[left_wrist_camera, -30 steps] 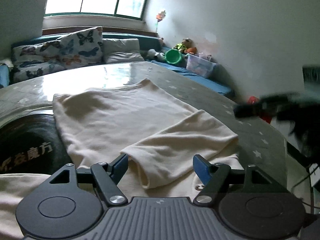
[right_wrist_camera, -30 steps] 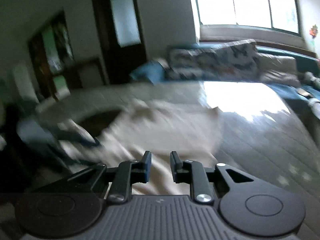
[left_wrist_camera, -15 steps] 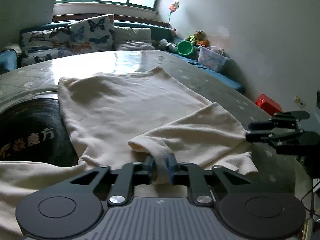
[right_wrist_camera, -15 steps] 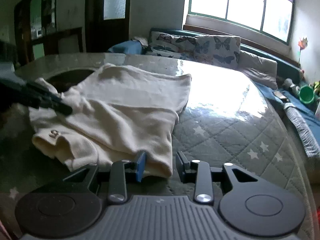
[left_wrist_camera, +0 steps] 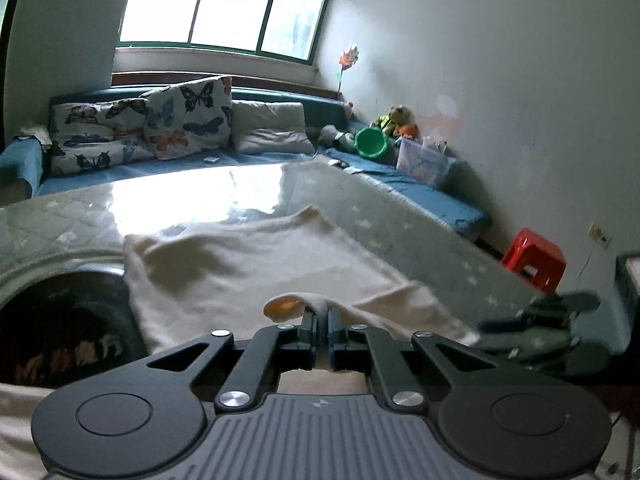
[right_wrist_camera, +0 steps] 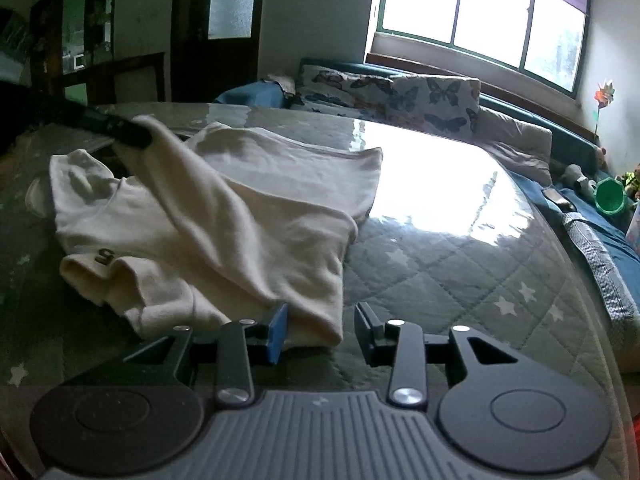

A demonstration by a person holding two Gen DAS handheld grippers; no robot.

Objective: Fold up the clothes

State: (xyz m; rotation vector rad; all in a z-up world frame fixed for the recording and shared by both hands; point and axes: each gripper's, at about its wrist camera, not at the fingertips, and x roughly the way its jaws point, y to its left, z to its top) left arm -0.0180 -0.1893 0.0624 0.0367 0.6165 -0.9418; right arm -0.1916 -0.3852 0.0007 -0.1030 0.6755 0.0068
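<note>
A cream long-sleeved shirt (right_wrist_camera: 248, 200) lies spread on the grey quilted table cover (right_wrist_camera: 460, 272). My left gripper (left_wrist_camera: 323, 322) is shut on the cuff of one sleeve (left_wrist_camera: 304, 304) and holds it lifted above the shirt body (left_wrist_camera: 248, 264). In the right wrist view that gripper (right_wrist_camera: 132, 136) shows at the far left with the sleeve (right_wrist_camera: 192, 184) hanging from it. My right gripper (right_wrist_camera: 320, 328) is open, with the shirt's near corner (right_wrist_camera: 316, 320) between its fingers. It shows blurred at the right of the left wrist view (left_wrist_camera: 496, 326).
A dark round mat (left_wrist_camera: 60, 320) lies on the table left of the shirt. A blue bench with butterfly cushions (left_wrist_camera: 180, 124), a green bucket (left_wrist_camera: 370, 142) and a clear box (left_wrist_camera: 426, 160) runs along the wall. A red stool (left_wrist_camera: 534, 258) stands on the floor.
My left gripper, shut on the sleeve cuff, has lifted it off the shirt. My right gripper has opened wider at the shirt's corner.
</note>
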